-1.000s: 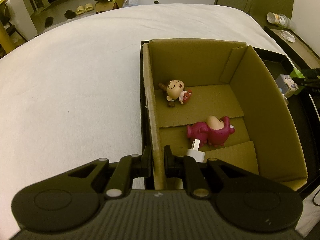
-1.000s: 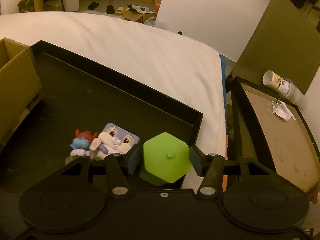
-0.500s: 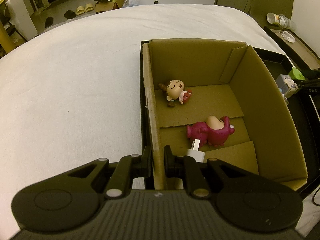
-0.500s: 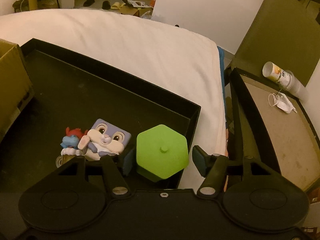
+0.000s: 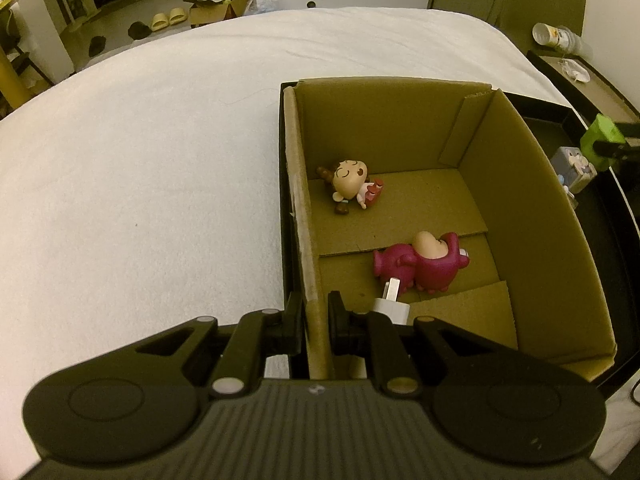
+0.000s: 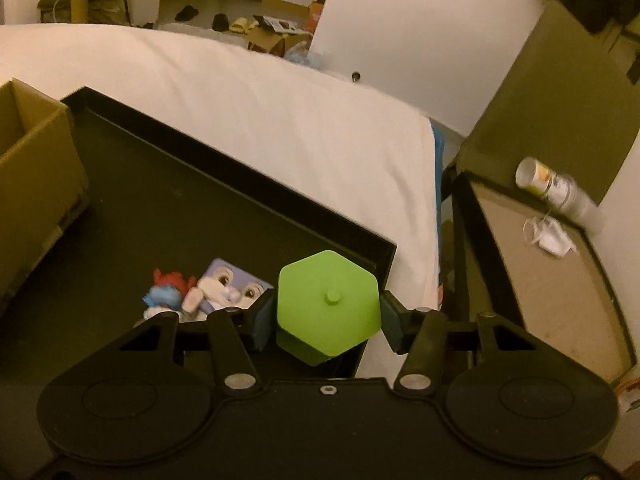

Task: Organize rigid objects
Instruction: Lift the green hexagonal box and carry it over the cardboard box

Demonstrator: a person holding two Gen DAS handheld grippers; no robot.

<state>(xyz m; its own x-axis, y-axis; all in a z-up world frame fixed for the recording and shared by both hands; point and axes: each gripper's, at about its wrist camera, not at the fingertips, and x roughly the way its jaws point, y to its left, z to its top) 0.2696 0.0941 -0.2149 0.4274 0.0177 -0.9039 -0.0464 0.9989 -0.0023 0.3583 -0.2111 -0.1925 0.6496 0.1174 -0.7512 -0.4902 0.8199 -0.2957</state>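
Cardboard wall of the box (image 5: 576, 264) sits pinched between my left tongs (image 5: 314, 320), closed on it near the corner, steadying the box.

Inside the box: white charger plug (image 5: 390, 304) nearest, magenta bear figure (image 5: 424, 266) just beyond it, small doll figure (image 5: 352, 184) further back. Three items sorted.

Right tongs (image 6: 326, 312): jaws closing around the green hexagonal block (image 6: 328, 304), both pads at its flanks, block looks lifted off the black tray (image 6: 224, 184).

Left in the tray, just beside the block: blue-and-red figure (image 6: 164, 294) and bunny cube (image 6: 228, 286). Judgement: about halfway.

Versus a second ago: the right tongs have risen slightly with the block, jaws narrower; the left tongs and box contents are unchanged.
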